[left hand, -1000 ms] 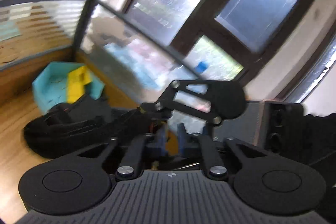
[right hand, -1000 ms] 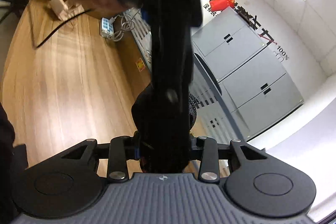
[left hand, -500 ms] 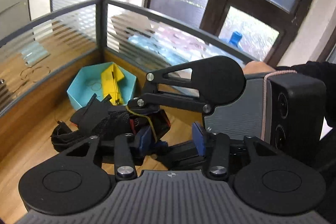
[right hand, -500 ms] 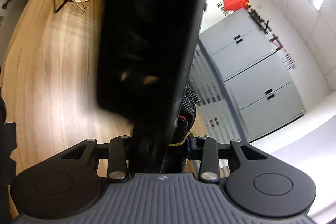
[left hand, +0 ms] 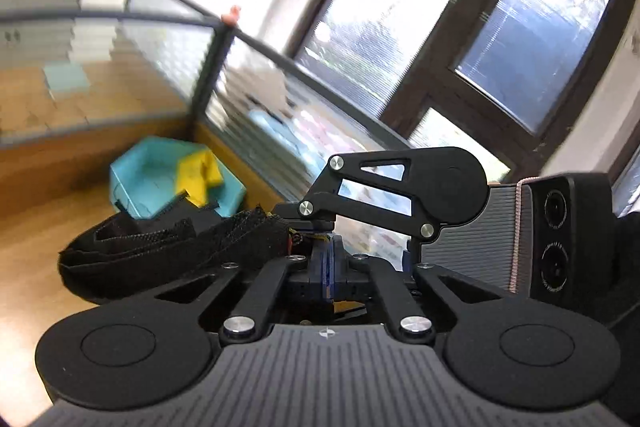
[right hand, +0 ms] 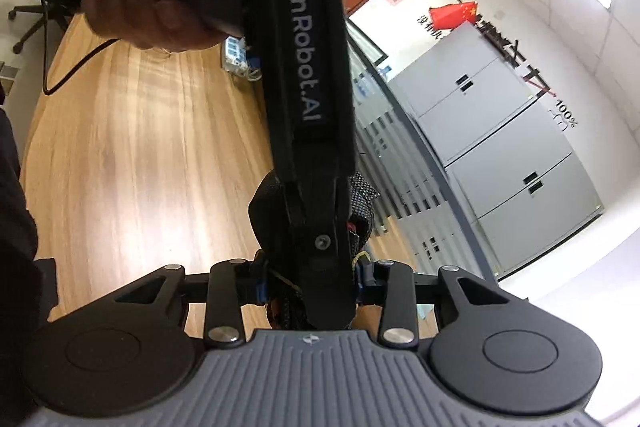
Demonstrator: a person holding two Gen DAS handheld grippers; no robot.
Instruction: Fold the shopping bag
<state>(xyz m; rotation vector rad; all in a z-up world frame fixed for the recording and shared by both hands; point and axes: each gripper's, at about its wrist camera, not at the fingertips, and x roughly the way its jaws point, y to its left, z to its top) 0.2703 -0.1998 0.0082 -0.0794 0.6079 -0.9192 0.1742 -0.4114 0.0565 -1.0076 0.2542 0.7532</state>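
The black mesh shopping bag (left hand: 176, 247) is bunched into a thick roll and held up above the wooden desk. My left gripper (left hand: 329, 267) has its blue pads pressed together; whether bag fabric lies between them is hidden. The right gripper's body (left hand: 400, 195) crosses just in front of it. In the right wrist view the left gripper's body (right hand: 308, 107) crosses the middle, held by a hand. Behind it the bag (right hand: 360, 191) shows as a black mesh bundle. My right gripper (right hand: 312, 287) stands spread, with the bag and the other gripper between its fingers.
A turquoise hexagonal tray (left hand: 160, 179) with a yellow item (left hand: 198, 175) sits in the desk corner by glass partitions. The wooden desk (right hand: 140, 155) carries a power strip (right hand: 236, 55) and a black cable. Grey cabinets stand behind.
The left gripper's pads were apart half a second ago and are now closed together. The left view has tilted. The left gripper's body has shifted in the right view.
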